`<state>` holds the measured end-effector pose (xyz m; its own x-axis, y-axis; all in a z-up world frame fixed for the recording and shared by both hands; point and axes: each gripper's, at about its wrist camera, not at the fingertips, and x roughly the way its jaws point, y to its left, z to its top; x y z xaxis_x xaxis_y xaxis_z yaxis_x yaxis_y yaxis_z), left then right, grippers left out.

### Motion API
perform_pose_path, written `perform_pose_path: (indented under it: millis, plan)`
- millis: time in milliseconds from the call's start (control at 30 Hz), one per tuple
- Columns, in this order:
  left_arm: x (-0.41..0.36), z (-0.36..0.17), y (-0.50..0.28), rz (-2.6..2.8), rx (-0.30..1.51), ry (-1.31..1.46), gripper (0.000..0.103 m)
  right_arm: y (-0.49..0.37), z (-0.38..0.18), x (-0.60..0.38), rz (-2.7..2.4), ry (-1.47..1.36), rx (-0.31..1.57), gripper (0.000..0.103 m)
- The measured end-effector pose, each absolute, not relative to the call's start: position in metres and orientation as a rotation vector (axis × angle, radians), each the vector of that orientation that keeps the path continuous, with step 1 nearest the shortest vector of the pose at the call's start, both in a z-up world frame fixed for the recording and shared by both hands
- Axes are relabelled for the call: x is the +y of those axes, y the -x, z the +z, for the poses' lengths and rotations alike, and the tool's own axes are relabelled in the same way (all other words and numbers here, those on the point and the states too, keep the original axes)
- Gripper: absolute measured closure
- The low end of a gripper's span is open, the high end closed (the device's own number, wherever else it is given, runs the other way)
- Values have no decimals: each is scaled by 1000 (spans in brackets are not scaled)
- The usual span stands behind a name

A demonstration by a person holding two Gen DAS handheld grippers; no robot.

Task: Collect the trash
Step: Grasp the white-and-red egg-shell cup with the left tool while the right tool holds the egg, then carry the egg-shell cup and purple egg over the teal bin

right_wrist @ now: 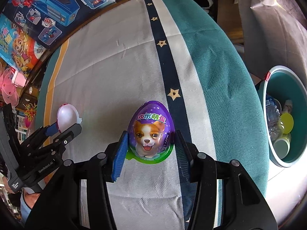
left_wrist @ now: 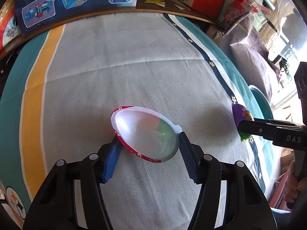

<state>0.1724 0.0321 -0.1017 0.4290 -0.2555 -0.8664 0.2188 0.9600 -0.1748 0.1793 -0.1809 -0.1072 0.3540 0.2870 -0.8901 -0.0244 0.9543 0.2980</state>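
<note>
Left fingers (left_wrist: pixel 119 143) pinch the egg shell (left_wrist: pixel 145 134) — right fingers (right_wrist: pixel 122 143) clamp the purple egg (right_wrist: pixel 150 128).

A purple egg (right_wrist: pixel 150 132) printed with a puppy; a red-rimmed white shell (left_wrist: pixel 145 134); a star-striped grey cloth (left_wrist: pixel 115 67).

"HAPPY EGG" on purple egg (right_wrist: pixel 150 132); "GenRobot.AI" on left gripper (right_wrist: pixel 63 128).

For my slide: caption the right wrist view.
Right gripper clamps a purple toy egg on the striped cloth, teal bin alongside.
</note>
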Motion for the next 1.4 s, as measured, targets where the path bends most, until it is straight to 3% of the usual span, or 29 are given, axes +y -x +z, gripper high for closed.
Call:
perform_pose_path:
  millis: [633,1400]
  plan:
    - [-49,-52,-151,-393,1024,-64,43,-159,-74,-266,173,-395,1080,56]
    - [-263,-50,-146,-650,1052,-308,43,-100,-79,-489,-81,-660,950,56]
